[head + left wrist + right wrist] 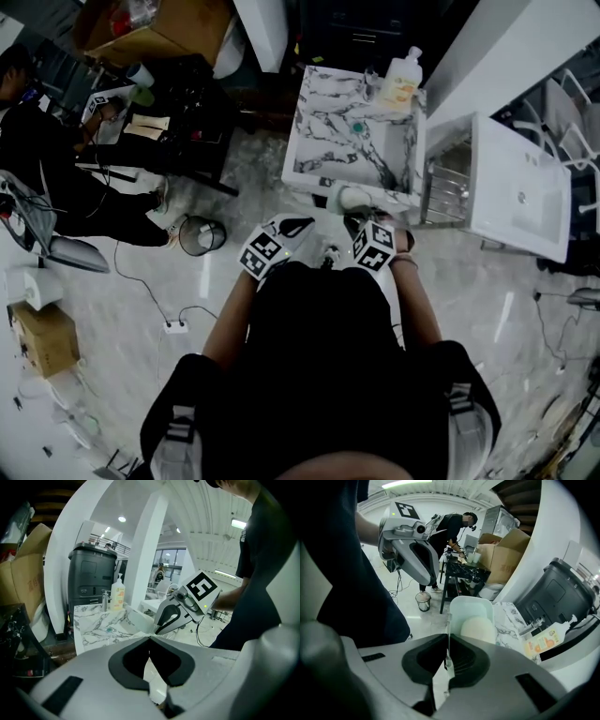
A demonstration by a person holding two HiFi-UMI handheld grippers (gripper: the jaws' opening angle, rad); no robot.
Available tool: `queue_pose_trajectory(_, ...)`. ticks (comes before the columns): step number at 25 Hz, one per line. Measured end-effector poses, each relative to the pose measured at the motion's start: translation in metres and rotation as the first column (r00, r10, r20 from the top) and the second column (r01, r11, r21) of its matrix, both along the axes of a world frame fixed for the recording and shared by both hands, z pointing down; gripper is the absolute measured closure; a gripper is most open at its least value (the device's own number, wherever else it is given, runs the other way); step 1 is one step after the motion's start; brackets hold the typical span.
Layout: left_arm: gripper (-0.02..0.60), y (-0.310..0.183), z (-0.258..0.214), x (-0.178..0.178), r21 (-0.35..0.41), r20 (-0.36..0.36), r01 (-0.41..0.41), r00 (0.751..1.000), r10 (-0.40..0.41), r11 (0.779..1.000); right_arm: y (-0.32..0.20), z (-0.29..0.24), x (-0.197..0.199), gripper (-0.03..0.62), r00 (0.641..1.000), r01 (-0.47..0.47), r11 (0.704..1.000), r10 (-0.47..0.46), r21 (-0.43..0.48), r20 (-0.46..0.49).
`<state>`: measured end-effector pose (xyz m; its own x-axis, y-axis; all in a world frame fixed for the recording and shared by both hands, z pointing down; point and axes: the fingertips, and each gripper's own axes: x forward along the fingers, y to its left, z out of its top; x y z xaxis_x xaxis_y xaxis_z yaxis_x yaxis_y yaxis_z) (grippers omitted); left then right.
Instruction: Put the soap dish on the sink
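The right claw pinches the left wall of the white soap dish, near the six o'clock edge of the marble sink; the left claw is pressed together, empty; best to hold the dish level and carry it toward twelve o'clock.

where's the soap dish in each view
Head view: the pale translucent rectangular plastic soap dish is centre, at the marbled sink's near edge.
Left gripper view: dish centre, just above the jaws.
Right gripper view: dish centre, rim clamped by the right gripper.
Shared landmark: the white pump bottle on the sink.
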<state>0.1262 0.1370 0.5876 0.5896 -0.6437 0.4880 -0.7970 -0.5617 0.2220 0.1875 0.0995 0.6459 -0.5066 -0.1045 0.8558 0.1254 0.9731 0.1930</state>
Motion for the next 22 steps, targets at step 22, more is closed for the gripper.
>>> queue_pose_trajectory(22,0.581,-0.011,0.006,0.003,0.000,-0.003,0.025,1.000,-0.025,1.000,-0.015,0.006,0.003,0.588,0.998,0.056,0.998,-0.056,0.010,-0.025)
